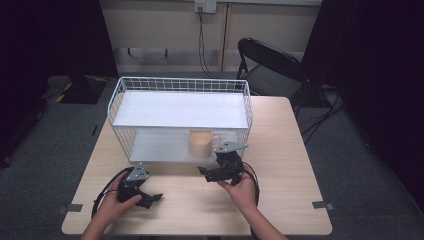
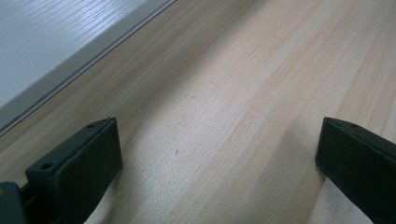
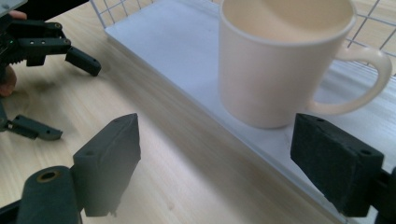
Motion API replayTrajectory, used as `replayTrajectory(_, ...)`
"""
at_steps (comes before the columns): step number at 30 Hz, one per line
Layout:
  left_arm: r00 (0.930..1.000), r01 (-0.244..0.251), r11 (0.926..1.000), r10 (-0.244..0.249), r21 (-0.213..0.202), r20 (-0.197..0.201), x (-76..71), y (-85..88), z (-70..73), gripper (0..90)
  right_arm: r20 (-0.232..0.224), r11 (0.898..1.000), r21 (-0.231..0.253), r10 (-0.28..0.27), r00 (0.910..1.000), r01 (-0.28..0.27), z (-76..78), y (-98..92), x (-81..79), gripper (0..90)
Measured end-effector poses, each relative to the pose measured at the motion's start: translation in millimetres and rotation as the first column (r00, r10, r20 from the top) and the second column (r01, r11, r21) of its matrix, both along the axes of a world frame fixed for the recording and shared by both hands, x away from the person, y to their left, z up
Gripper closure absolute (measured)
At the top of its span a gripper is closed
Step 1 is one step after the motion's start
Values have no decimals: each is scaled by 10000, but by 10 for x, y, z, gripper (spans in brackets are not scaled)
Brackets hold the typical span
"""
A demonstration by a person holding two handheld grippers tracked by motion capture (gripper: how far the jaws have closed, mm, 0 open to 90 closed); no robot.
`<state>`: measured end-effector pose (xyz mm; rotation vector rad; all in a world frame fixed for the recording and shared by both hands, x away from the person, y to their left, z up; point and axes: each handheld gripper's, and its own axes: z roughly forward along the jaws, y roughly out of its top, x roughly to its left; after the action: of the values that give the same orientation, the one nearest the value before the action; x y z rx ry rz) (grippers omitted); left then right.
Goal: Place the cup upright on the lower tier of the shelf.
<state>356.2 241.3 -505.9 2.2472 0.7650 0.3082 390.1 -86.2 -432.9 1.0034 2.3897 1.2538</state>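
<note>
Mug (image 1: 202, 143) stands upright on the lower shelf of the white wire rack (image 1: 180, 87), near the front edge, handle toward the right. Right gripper (image 1: 223, 167) sits just in front of it on the table (image 1: 280, 150), fingers (image 3: 109, 161) spread wide with nothing between them; the mug is ahead of the fingers and apart from them. Left gripper (image 1: 145, 196) rests low over bare table, fingers (image 2: 79, 168) likewise spread and empty. Risk, in my judgement: the shelf lip and the rack's upper shelf crowd any approach, so a finger could strike the mug wall or handle and tip it.
</note>
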Motion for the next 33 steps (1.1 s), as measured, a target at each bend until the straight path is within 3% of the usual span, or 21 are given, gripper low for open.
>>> replayTrajectory(19,10000,-7,10000,7,-13,25,0,-1,-2,0,-157,9992,-153,355,9992,-358,-77,-343,-173,154)
replayTrajectory(33,10000,-8,10000,8,-6,4,0,-1,-1,0,-349,9967,-517,607,9975,-625,-257,-553,-324,153)
